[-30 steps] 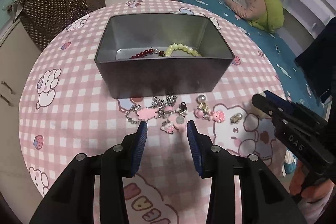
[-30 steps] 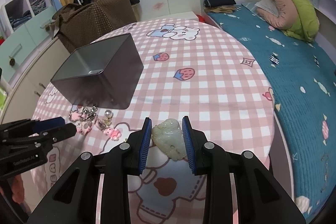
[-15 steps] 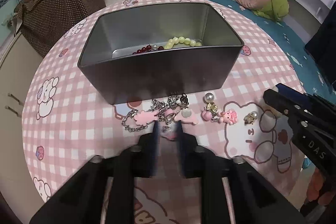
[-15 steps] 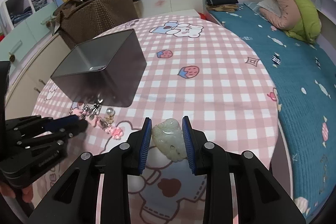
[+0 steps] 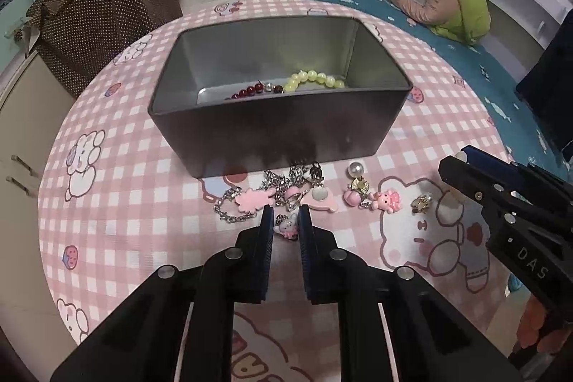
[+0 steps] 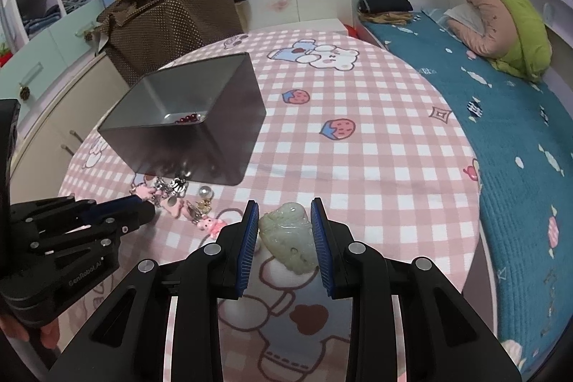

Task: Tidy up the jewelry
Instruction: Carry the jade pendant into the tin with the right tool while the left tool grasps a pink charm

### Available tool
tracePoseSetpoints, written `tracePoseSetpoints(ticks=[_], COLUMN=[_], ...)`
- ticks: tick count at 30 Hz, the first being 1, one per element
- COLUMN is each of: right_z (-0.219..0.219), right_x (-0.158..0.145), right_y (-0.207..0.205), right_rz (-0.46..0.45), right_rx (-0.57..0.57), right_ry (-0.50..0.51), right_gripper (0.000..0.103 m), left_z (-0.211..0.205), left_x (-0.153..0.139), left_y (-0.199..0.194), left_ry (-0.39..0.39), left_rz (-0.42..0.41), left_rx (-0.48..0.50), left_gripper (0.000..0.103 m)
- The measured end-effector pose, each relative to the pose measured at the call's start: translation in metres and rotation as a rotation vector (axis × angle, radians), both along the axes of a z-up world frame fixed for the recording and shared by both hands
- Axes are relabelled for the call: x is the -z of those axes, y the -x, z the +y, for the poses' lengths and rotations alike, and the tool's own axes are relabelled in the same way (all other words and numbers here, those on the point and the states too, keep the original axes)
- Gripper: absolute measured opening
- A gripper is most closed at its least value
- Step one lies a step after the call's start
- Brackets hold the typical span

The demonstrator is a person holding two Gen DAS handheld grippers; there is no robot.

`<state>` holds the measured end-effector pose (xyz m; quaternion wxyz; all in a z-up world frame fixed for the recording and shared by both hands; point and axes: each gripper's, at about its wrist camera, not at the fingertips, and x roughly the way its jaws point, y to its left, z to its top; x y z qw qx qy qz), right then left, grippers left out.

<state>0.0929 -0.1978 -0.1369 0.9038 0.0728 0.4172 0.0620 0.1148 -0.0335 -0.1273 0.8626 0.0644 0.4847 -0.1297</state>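
Our left gripper point(image 5: 285, 226) has just narrowed its jaws onto the small pink charm point(image 5: 287, 227) on the surface point(image 5: 143, 203); our right gripper point(image 6: 285, 231) still pinches the jade pendant point(image 6: 286, 238). Both can go next into the tin point(image 5: 279, 131).

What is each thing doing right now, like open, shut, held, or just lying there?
Metal tin: open, no lid, beads inside.
Left gripper: shut on pink bunny charm.
Right gripper: shut on jade pendant.
Yellow bead bracelet: lying in the tin.
Pearl earring: lying loose on the tablecloth.
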Motion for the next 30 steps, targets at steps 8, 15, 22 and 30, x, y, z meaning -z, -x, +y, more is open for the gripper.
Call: tracePoseSetpoints(ticks=[8, 15, 22, 30], right_z=[0.007, 0.013, 0.02, 0.029], right_x=[-0.021, -0.042, -0.065, -0.087], right_y=[0.006, 0.008, 0.004, -0.01], right_rz=[-0.052, -0.104, -0.163, -0.223], right_rx=[-0.014, -0.027, -0.045, -0.062], right_ry=[0.025, 0.052, 0.058, 0.058], right_gripper=[0.03, 0.03, 0.03, 0.03], left_z=[0.005, 0.01, 0.014, 0.021], left_x=[-0.021, -0.038, -0.056, -0.077], left_y=[0.007, 0.008, 0.0, -0.015], left_ry=[0.031, 0.051, 0.064, 0.076], left_rz=[-0.066, -0.116, -0.17, -0.233], left_rx=[-0.001, -0.016, -0.03, -0.051], left_gripper=[0.013, 0.013, 0.013, 0.013])
